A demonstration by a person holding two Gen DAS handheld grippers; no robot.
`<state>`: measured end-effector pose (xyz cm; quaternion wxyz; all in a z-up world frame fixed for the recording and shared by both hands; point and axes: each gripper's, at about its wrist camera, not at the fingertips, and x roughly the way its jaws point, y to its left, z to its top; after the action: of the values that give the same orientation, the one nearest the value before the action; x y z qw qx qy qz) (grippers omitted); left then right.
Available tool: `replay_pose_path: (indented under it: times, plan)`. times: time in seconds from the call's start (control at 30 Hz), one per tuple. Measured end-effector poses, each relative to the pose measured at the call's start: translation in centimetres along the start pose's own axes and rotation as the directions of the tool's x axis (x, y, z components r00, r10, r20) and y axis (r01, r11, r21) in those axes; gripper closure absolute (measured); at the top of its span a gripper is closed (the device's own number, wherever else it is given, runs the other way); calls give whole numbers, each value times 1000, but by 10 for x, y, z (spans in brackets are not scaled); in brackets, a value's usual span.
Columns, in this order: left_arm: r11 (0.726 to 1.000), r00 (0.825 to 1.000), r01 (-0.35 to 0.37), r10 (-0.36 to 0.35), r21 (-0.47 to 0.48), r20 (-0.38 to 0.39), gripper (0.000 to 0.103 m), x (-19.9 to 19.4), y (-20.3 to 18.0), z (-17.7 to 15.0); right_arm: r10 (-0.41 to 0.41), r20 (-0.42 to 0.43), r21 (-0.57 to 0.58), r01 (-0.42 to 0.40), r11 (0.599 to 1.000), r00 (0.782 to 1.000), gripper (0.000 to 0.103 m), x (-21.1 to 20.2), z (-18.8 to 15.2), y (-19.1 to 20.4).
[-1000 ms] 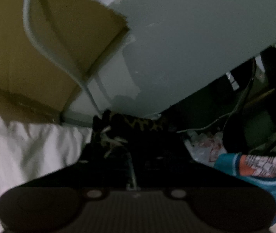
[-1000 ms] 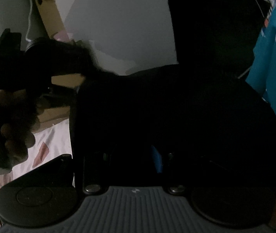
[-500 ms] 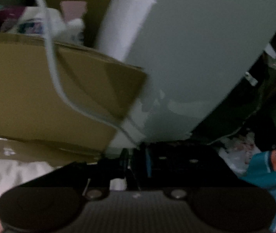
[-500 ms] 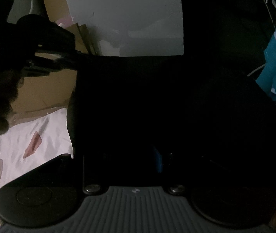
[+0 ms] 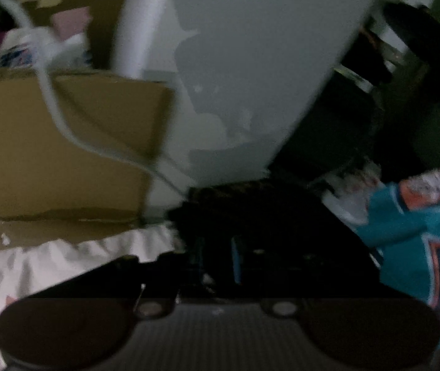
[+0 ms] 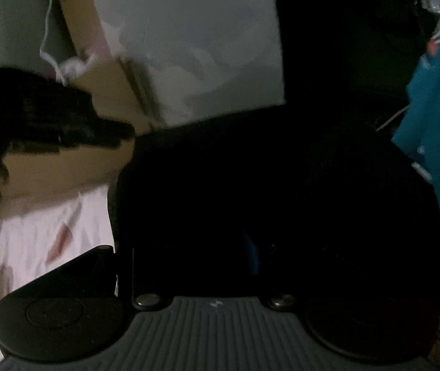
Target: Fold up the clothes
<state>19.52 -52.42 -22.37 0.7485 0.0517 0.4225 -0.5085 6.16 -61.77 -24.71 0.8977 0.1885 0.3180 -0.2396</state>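
A dark garment (image 6: 266, 185) is draped over both tongs; their spread cannot be told. Beside it, cardboard box (image 5: 49, 154) is seen.

1. We find no legible words, brand names or numbers in either wrist view; both are dim and blurred.
2. We see an orange and white printed design on the teal jersey (image 5: 418, 232), too smeared to read.
3. We see blue marks on a white bag (image 5: 25, 52), unreadable.
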Motion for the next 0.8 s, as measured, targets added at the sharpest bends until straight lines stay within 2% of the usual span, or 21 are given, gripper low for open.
replay_pose_path:
  times: [0.1, 0.2, 0.37, 0.67, 0.8]
  plan:
    - [998, 1000, 12, -12, 55, -10, 87, 4, -17, -3, -32, 24, 41, 31, 999, 999, 57, -10, 1, -16]
    - [996, 1000, 26, -25, 88, -11, 87, 10, -29, -9, -45, 2, 72, 45, 996, 999, 57, -9, -2, -32]
    - [990, 998, -25, 34, 141, -58, 89, 37, -35, -19, -50, -19, 96, 52, 994, 999, 57, -5, -12, -47]
    - [987, 987, -112, 125, 118, -102, 86, 56, -25, -33, -54, -25, 59, 55, 997, 998, 57, -7, -17, -42]
    - [993, 991, -92, 98, 78, -86, 87, 38, -28, -23, -58, -22, 52, 59, 997, 998, 57, -11, -17, -40]
